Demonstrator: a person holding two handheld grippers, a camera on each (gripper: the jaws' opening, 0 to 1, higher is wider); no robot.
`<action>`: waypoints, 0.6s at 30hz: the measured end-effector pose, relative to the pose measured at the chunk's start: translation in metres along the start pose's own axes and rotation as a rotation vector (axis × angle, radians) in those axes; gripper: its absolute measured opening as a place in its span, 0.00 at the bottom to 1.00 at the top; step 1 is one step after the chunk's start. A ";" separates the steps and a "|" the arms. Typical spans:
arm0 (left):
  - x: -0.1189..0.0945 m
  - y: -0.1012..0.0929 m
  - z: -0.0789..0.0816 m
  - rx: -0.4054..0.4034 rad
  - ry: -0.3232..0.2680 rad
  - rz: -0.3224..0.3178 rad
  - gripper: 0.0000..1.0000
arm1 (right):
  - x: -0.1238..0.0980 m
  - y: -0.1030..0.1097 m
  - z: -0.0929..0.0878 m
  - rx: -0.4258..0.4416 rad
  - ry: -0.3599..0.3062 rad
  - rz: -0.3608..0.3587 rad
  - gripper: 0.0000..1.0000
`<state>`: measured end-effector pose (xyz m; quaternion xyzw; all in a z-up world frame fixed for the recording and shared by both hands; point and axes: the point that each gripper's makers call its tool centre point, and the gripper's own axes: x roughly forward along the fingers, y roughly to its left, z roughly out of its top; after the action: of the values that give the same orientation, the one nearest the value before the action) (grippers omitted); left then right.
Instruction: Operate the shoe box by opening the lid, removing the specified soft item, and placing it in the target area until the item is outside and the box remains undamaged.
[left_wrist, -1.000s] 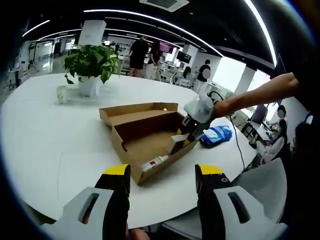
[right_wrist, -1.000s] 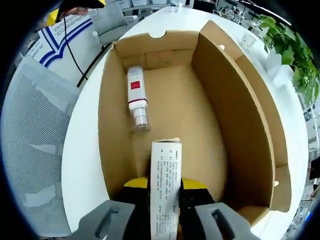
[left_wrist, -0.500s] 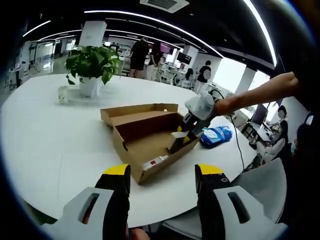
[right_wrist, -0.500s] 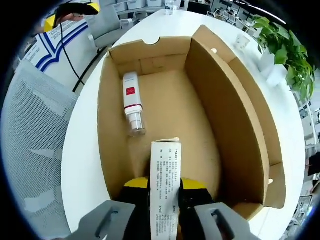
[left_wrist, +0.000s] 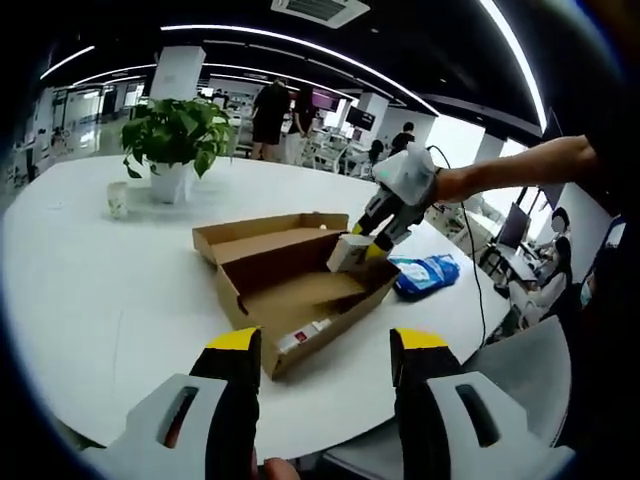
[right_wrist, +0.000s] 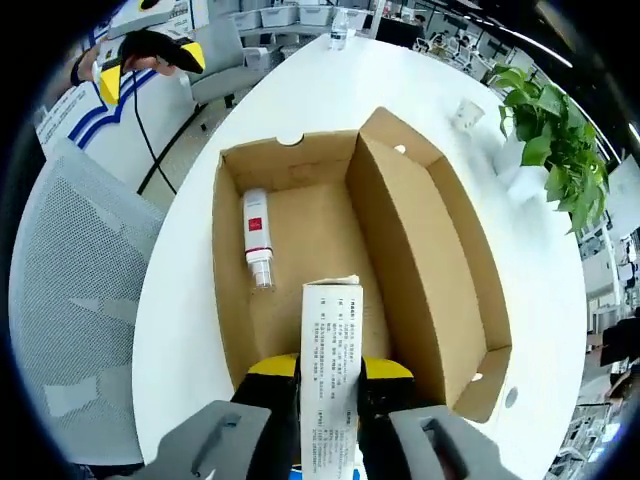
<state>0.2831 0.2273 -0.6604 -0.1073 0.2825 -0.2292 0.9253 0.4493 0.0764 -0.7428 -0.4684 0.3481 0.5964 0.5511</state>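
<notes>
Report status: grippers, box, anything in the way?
Right gripper shut on white carton, held above open shoe box. Left gripper open, holding nothing, back from box. White bottle lies inside box. Blue packet on table beside it.

Bright ceiling strip lights (left_wrist: 300, 40), sharp centre, edges perhaps softened, fisheye-bent

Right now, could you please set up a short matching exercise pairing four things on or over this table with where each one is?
Things:
1. small white carton
2. white bottle
3. blue packet
4. potted plant

Places:
A. lying inside the open box
B. on the table, far beyond the box
C. clamped in the right gripper
D. on the table beside the box

Pairs: 1-C, 2-A, 3-D, 4-B
</notes>
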 end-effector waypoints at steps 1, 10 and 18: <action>0.000 -0.002 0.001 -0.003 -0.003 -0.007 0.53 | -0.005 -0.001 0.001 -0.004 -0.002 0.001 0.17; 0.006 -0.003 0.003 0.015 0.007 -0.032 0.53 | -0.029 -0.011 0.005 -0.018 -0.009 -0.012 0.17; 0.012 -0.006 0.006 0.033 0.014 -0.049 0.53 | -0.042 -0.013 -0.010 -0.015 -0.004 -0.031 0.17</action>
<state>0.2931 0.2167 -0.6589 -0.0974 0.2826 -0.2573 0.9190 0.4621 0.0556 -0.7050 -0.4767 0.3351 0.5912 0.5576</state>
